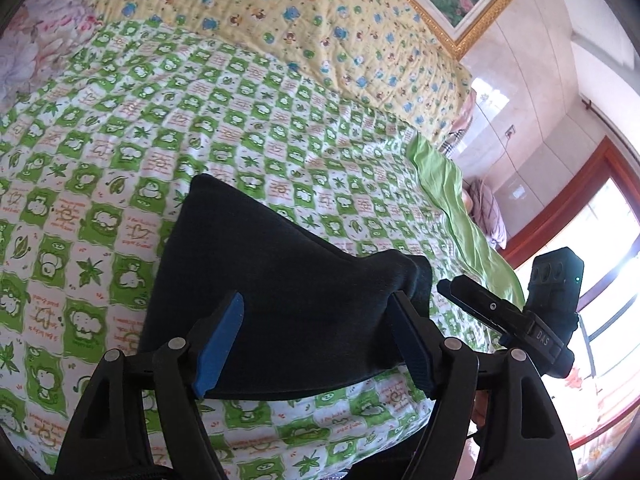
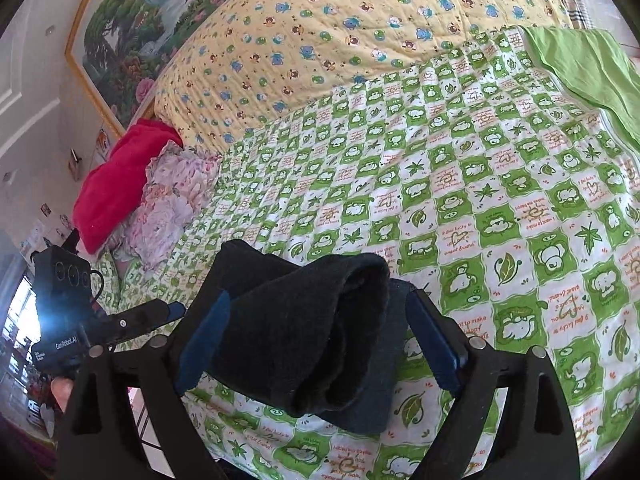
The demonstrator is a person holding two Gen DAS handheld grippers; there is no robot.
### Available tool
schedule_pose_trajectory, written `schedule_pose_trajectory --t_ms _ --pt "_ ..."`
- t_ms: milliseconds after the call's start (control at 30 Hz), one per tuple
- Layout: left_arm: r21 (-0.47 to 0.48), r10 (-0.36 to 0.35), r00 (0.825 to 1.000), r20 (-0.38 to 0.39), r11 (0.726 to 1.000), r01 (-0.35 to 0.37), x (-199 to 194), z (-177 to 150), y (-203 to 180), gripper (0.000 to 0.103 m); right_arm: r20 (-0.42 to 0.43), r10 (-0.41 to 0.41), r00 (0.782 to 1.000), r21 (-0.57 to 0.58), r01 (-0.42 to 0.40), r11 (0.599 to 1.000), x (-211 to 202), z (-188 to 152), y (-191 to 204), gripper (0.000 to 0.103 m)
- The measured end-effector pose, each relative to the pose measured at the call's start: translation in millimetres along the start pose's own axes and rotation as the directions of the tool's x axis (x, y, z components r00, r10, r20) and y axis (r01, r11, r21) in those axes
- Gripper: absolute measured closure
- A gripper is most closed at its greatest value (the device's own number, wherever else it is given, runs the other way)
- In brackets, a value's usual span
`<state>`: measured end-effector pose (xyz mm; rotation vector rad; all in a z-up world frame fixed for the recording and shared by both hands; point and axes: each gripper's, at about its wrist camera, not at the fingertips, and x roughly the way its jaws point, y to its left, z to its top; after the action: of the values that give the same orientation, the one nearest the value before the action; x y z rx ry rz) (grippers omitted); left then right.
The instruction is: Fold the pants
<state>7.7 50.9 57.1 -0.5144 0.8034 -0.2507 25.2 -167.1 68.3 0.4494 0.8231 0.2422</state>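
Pants (image 1: 280,280), dark and folded into a thick bundle, lie on the bed near its front edge, on a green-and-white checked sheet (image 1: 200,128) printed with leaves and small animals. In the left wrist view the left tongs (image 1: 318,320) stand wide over the bundle, blue pads on either side of it; the left pad sits above the cloth with a gap, while the right one is close against a raised fold, and whether it touches is hard to say. In the right wrist view the right tongs (image 2: 320,320) are also spread wide, straddling the rolled end of the pants (image 2: 320,332), whose layers open toward the camera; neither pad appears to press the fabric. Each view shows the other tool off to the side, with part of a hand (image 2: 60,390) behind it.

Beyond the checked sheet lies a yellow quilt (image 2: 340,32) with small bears. A red blanket (image 2: 116,184) and a pink flowered cloth (image 2: 168,204) are heaped at one side of the bed, and a plain green cloth (image 2: 580,68) lies at the other. A framed landscape painting (image 2: 132,40) hangs on the wall behind.
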Motion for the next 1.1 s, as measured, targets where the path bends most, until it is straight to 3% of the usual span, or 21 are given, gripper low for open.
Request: schedule_pose_trajectory --t_ms 533,1100 --pt "-0.073 0.073 0.997 0.012 0.995 -0.072 -6.1 7.7 44.3 0.023 -0.028 -0.023 0.999 0.06 0.025 0.998 7.6 -14.8 3.7 0.01" --pt "-0.041 0.099 0.99 -0.095 0.994 -0.104 34.7 19.5 62.1 0.022 -0.12 -0.035 0.992 0.153 0.054 0.987 34.5 -34.0 -16.2 0.01"
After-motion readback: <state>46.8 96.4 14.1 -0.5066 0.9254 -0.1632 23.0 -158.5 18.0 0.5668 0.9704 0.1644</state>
